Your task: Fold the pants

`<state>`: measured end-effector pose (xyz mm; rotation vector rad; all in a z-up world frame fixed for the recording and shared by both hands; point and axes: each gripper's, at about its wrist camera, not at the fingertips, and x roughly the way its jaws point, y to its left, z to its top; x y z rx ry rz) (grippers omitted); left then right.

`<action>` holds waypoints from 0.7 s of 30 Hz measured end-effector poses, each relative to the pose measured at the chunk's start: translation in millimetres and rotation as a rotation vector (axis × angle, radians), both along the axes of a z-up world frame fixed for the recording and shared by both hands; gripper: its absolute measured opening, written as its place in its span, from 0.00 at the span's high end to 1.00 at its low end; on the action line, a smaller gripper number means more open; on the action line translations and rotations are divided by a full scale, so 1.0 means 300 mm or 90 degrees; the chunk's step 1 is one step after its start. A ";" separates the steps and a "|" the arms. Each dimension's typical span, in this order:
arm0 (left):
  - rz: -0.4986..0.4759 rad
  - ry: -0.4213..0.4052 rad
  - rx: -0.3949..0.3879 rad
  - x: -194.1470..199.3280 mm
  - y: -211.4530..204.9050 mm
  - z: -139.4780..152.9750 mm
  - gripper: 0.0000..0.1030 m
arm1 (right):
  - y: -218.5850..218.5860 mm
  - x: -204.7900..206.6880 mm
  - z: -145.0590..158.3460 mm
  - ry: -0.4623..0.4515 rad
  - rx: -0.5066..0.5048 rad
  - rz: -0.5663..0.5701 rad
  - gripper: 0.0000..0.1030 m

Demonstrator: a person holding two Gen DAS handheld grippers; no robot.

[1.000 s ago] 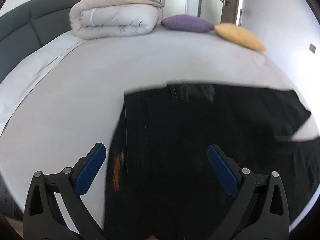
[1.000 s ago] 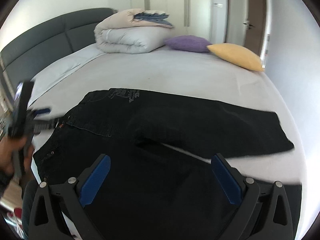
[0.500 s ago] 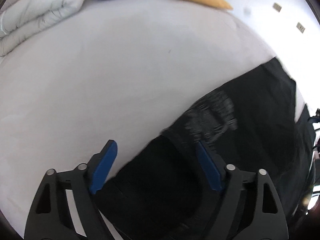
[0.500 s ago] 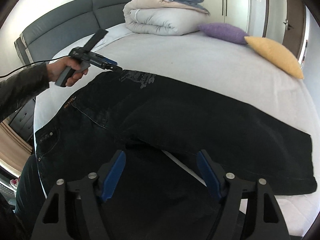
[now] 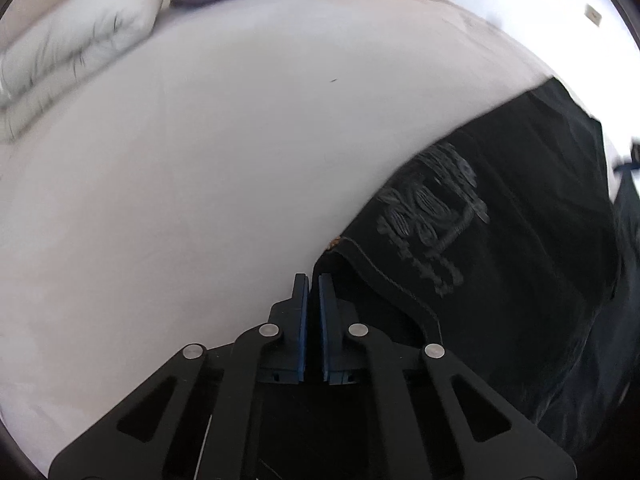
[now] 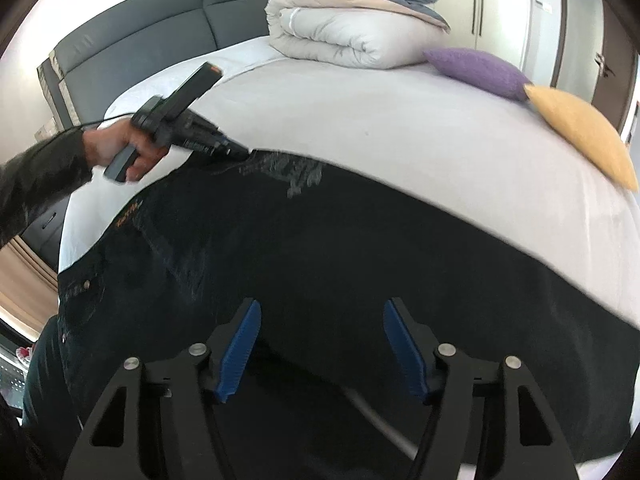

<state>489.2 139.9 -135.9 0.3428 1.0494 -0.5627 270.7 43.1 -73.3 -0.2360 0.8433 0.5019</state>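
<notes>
Black jeans lie spread across the grey bed, waist at the left, legs running right. In the left wrist view the jeans show grey embroidery on a back pocket. My left gripper is shut at the far waist corner of the jeans; whether cloth sits between the pads is hard to see. The right wrist view shows it touching that corner. My right gripper is open and empty, just above the jeans' near part.
A folded duvet sits at the head of the bed, with a purple pillow and a yellow pillow to its right. A grey headboard stands at the back left. Bare sheet lies beyond the jeans.
My left gripper has swung to the far waist corner of the jeans and closed from wide open. My right gripper has dropped closer to the jeans and stayed open.
</notes>
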 end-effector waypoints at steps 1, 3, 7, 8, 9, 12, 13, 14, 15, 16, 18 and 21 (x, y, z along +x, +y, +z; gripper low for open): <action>-0.006 -0.020 0.005 -0.021 0.001 0.008 0.97 | 0.020 0.023 0.011 -0.006 -0.008 0.005 0.35; -0.003 -0.049 -0.008 -0.047 0.015 0.034 0.97 | 0.048 0.059 0.031 -0.012 -0.016 0.010 0.35; 0.012 -0.111 -0.049 -0.130 0.033 0.132 0.97 | 0.130 0.127 0.065 -0.036 -0.037 0.038 0.35; 0.013 -0.125 -0.055 -0.164 0.042 0.151 0.97 | 0.149 0.147 0.070 -0.042 -0.047 0.051 0.35; 0.013 -0.138 -0.061 -0.175 0.052 0.167 0.97 | 0.168 0.165 0.071 -0.043 -0.056 0.062 0.34; 0.014 -0.177 -0.074 -0.220 0.057 0.214 0.97 | 0.238 0.241 0.073 -0.049 -0.104 0.087 0.31; 0.015 -0.191 -0.081 -0.253 0.056 0.221 0.97 | 0.259 0.264 0.070 -0.051 -0.119 0.098 0.31; 0.014 -0.201 -0.082 -0.277 0.053 0.237 0.97 | 0.273 0.280 0.066 -0.053 -0.132 0.107 0.30; 0.011 -0.213 -0.080 -0.295 0.032 0.253 0.97 | 0.296 0.306 0.060 -0.060 -0.158 0.118 0.30; 0.008 -0.223 -0.082 -0.319 0.031 0.262 0.97 | 0.314 0.322 0.055 -0.062 -0.175 0.127 0.30; 0.004 -0.227 -0.090 -0.340 0.041 0.286 0.97 | 0.354 0.356 0.038 -0.053 -0.200 0.156 0.30; 0.007 -0.231 -0.103 -0.473 -0.001 0.315 0.97 | 0.396 0.388 0.009 -0.040 -0.235 0.180 0.33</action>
